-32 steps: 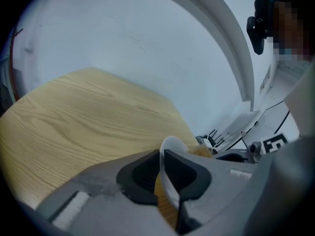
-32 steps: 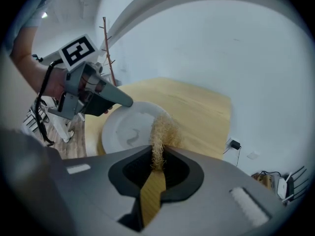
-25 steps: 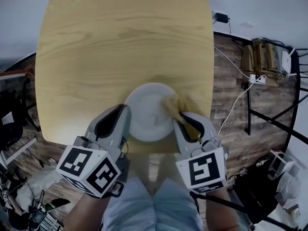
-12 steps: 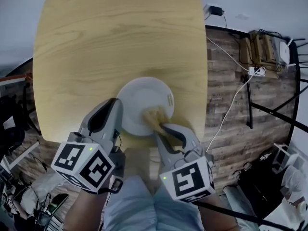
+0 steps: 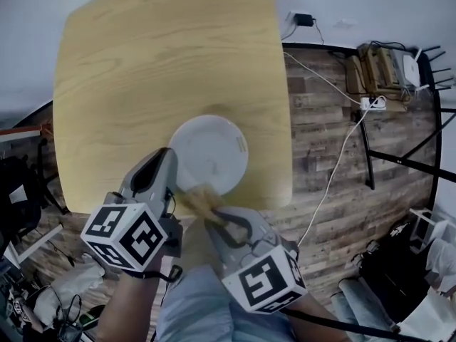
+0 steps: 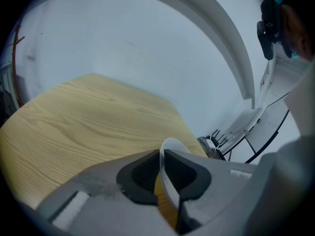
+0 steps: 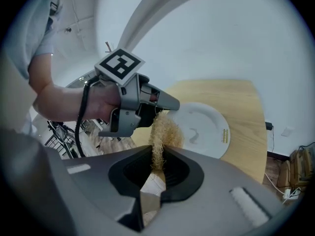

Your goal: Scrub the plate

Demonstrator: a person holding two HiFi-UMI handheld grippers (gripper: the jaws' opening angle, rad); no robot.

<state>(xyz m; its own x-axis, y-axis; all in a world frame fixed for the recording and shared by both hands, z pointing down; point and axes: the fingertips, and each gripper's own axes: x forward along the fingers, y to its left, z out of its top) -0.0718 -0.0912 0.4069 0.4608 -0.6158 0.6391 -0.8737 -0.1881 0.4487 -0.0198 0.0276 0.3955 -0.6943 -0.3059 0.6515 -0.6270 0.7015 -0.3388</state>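
Observation:
A white plate (image 5: 212, 152) lies on the wooden table (image 5: 142, 70) near its front edge. My left gripper (image 5: 169, 168) is shut on the plate's near-left rim, which shows as a thin white edge (image 6: 171, 154) between the pads of the left gripper (image 6: 161, 165). My right gripper (image 5: 214, 216) is shut on a tan fibrous scrubber (image 5: 201, 197) that sits at the plate's near rim. In the right gripper view, the scrubber (image 7: 165, 131) sticks up from the right gripper (image 7: 157, 167), close to the left gripper's (image 7: 170, 103) tips and left of the plate (image 7: 204, 127).
The table's front edge (image 5: 235, 204) runs just under the plate. To the right is plank floor with white cables (image 5: 342, 148), a power strip (image 5: 372, 103) and a black metal frame (image 5: 406, 162). The person's legs (image 5: 206, 305) are below.
My right gripper has carried the scrubber from the plate's right side across it to its near-left rim. The left gripper has kept its hold on the rim.

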